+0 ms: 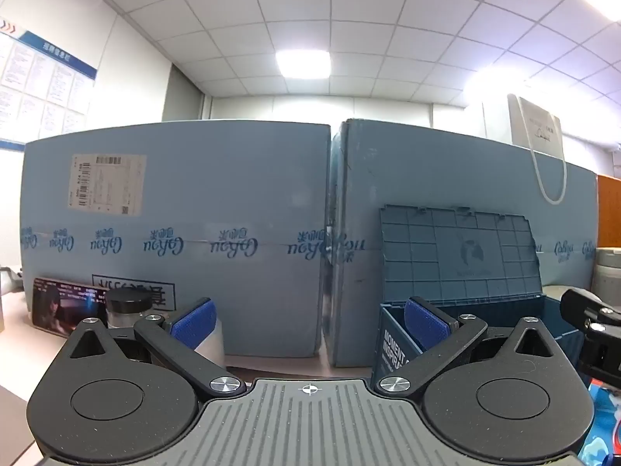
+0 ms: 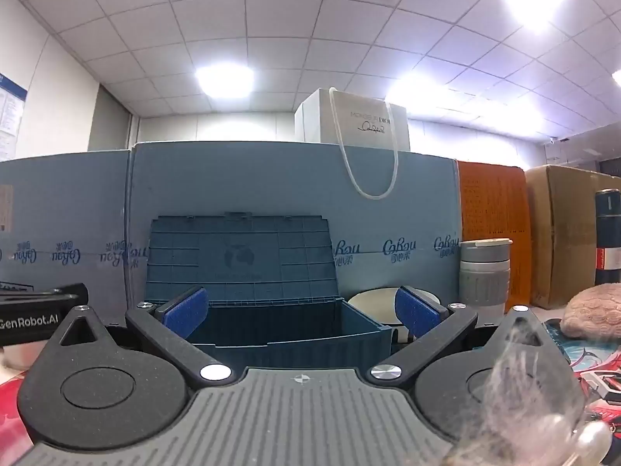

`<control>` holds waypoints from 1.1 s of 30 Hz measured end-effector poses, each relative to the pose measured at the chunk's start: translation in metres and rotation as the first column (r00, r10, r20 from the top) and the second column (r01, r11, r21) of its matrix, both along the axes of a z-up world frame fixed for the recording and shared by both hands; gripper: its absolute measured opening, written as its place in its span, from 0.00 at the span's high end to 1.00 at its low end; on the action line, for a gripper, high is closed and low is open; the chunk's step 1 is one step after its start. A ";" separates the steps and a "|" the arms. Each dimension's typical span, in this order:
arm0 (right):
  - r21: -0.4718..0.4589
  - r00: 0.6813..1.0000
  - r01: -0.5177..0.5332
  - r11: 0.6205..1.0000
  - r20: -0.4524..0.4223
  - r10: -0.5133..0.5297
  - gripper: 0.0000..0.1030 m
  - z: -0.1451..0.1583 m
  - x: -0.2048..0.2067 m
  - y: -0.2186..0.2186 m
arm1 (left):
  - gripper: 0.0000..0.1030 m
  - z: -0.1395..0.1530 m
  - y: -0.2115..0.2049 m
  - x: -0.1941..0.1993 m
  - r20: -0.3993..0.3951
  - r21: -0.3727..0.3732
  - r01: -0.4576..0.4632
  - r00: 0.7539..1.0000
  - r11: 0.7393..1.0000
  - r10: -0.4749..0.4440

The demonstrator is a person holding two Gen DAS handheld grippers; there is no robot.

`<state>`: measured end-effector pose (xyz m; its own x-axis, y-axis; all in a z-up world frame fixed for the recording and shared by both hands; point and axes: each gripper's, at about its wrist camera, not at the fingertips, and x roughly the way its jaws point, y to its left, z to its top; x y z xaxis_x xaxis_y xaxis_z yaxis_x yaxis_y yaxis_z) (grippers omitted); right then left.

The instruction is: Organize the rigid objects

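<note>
Office room w/ white tiled ceiling and bright panel lights; two big light-blue cartons (image 1: 174, 233) stand side by side as a back wall along the desk, the left one w/ a shipping label. A white gift bag (image 2: 361, 124) sits on top of the right-hand carton, its cord handle hanging down the front. Right in front of that carton is the dark blue storage box (image 2: 279, 334), lid (image 2: 240, 256) swung up and leaning back vs the carton, inside looks empty as far as visible. Left gripper (image 1: 308, 322) points level at the seam between the cartons, blue-padded fingers (image 1: 194, 326) wide apart, nothing between them; the box is just to its right. Beside the left finger stands a small clear jar w/ black cap (image 1: 128, 306), and behind it a dark printed card (image 1: 66, 306) leaning on the carton. Right gripper (image 2: 302, 314) faces the open box straight on, fingers wide apart, nothing held. Behind its right finger is a cream bowl (image 2: 372, 303), then a grey-and-white insulated cup (image 2: 483, 272), an orange perforated panel (image 2: 493, 233), a brown carton (image 2: 562, 233) and a dark bottle (image 2: 607, 237). A pink fluffy item (image 2: 594, 310) lies on the right; a blurred furry thing w/ a pearl bead sits close to the right lens, can't tell what
</note>
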<state>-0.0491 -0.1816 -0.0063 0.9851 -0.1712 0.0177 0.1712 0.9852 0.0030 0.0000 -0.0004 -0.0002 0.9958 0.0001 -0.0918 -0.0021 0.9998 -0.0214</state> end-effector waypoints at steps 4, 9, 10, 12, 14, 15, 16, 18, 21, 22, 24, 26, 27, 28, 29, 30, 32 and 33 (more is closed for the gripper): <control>0.015 1.000 0.001 1.000 -0.007 0.000 0.00 0.000 0.000 -0.002 | 0.00 -0.003 -0.002 -0.001 0.022 0.021 0.005 1.000 1.000 -0.005; 0.003 1.000 -0.006 1.000 0.001 0.006 0.00 0.000 0.000 0.000 | 0.00 -0.003 -0.001 -0.018 0.087 0.031 0.013 0.996 0.999 -0.016; 0.002 1.000 -0.008 1.000 0.002 0.008 0.00 0.000 -0.002 -0.001 | 0.00 -0.003 -0.001 -0.019 0.089 0.031 0.011 0.996 0.999 -0.014; -0.001 1.000 -0.003 1.000 -0.010 0.003 0.00 -0.001 0.002 0.000 | 0.00 -0.005 -0.003 -0.013 0.078 0.030 -0.003 0.997 1.000 0.001; 0.006 1.000 -0.002 1.000 0.000 0.002 0.00 -0.001 -0.001 0.001 | 0.00 -0.005 -0.003 -0.011 0.077 0.027 -0.004 0.997 1.000 0.002; 0.013 1.000 -0.001 1.000 0.000 0.001 0.00 0.000 -0.001 0.000 | 0.00 -0.006 -0.003 -0.011 0.081 0.028 -0.004 0.997 1.000 0.002; 0.019 1.000 0.000 1.000 0.000 0.000 0.00 0.000 -0.001 -0.001 | 0.00 -0.006 -0.003 -0.011 0.084 0.029 0.000 0.996 1.000 -0.002; 0.025 1.000 0.001 1.000 -0.001 -0.001 0.00 0.000 -0.001 0.000 | 0.00 -0.007 -0.002 -0.012 0.088 0.031 0.010 0.996 0.999 -0.012; 0.031 1.000 -0.009 0.999 0.000 0.009 0.00 0.000 -0.001 0.000 | 0.00 -0.007 0.000 -0.012 0.083 0.017 0.012 0.996 1.000 -0.014; 0.036 1.000 -0.015 0.999 0.001 0.015 0.00 0.000 -0.002 -0.001 | 0.00 -0.007 0.000 -0.012 0.082 0.017 0.008 0.997 1.000 -0.009; 0.048 1.000 -0.012 0.999 -0.001 0.012 0.00 0.000 -0.002 -0.003 | 0.00 -0.007 -0.001 -0.013 0.083 0.022 0.012 0.996 1.000 -0.013; 0.061 1.000 -0.007 0.998 -0.004 0.007 0.00 -0.001 -0.002 -0.005 | 0.00 -0.007 -0.001 -0.013 0.085 0.024 0.018 0.996 1.000 -0.020; 0.064 1.000 -0.006 0.998 -0.003 0.006 0.00 -0.001 -0.002 -0.005 | 0.00 -0.007 -0.002 -0.013 0.085 0.025 0.018 0.996 1.000 -0.020; 0.063 1.000 -0.005 0.998 -0.002 0.005 0.00 -0.001 -0.002 -0.005 | 0.00 -0.007 -0.002 -0.013 0.086 0.024 0.017 0.996 1.000 -0.019; 0.061 1.000 -0.004 0.998 -0.001 0.004 0.00 -0.001 -0.002 -0.004 | 0.00 -0.007 -0.002 -0.013 0.087 0.024 0.017 0.996 1.000 -0.019; 0.057 1.000 -0.004 0.998 0.001 0.004 0.00 -0.001 -0.003 -0.004 | 0.00 -0.007 -0.002 -0.014 0.088 0.025 0.017 0.996 1.000 -0.019; 0.051 1.000 -0.007 0.999 0.001 0.007 0.00 -0.001 -0.003 -0.002 | 0.00 -0.007 -0.003 -0.014 0.087 0.028 0.020 0.996 0.999 -0.022; 0.051 1.000 -0.010 0.999 0.000 0.010 0.00 -0.001 -0.003 -0.002 | 0.00 -0.007 -0.003 -0.013 0.085 0.030 0.022 0.996 0.999 -0.025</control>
<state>-0.0521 -0.1839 -0.0075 0.9867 -0.1623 0.0084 0.1616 0.9854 0.0534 -0.0135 -0.0034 -0.0067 0.9997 -0.0222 -0.0066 0.0222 0.9997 0.0080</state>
